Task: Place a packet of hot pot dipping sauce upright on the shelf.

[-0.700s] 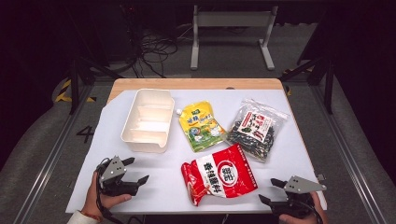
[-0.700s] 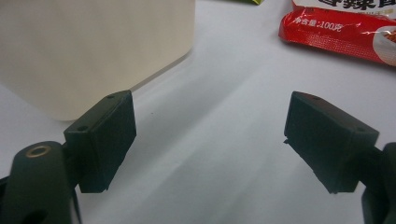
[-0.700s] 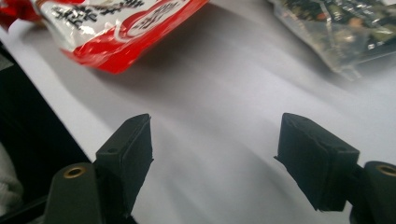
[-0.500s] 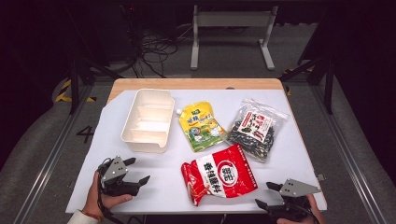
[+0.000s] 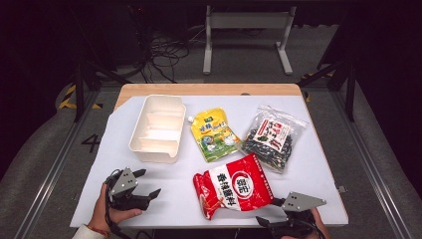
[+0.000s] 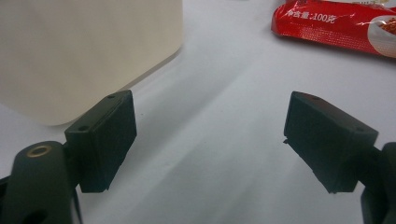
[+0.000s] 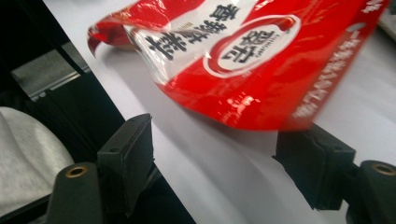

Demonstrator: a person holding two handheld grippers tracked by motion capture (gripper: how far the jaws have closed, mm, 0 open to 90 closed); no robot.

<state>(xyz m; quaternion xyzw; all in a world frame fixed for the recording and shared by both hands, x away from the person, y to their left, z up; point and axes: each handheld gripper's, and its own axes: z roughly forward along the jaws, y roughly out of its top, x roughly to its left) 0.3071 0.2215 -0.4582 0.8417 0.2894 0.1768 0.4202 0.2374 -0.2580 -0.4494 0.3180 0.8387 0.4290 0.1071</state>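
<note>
the right hand-held gripper (image 5: 271, 215) has slid down to the near edge of the tabletop (image 5: 318, 164) since the earlier frame; the left hand-held gripper (image 5: 148, 185) barely shifted. the red pouch (image 5: 233, 185) lies slantwise, its lower right edge just ahead of the right one's wide-open, empty jaws. left of the pouch, well apart, the left one gapes empty, pointing between the pouch and the white tray (image 5: 156, 127).
</note>
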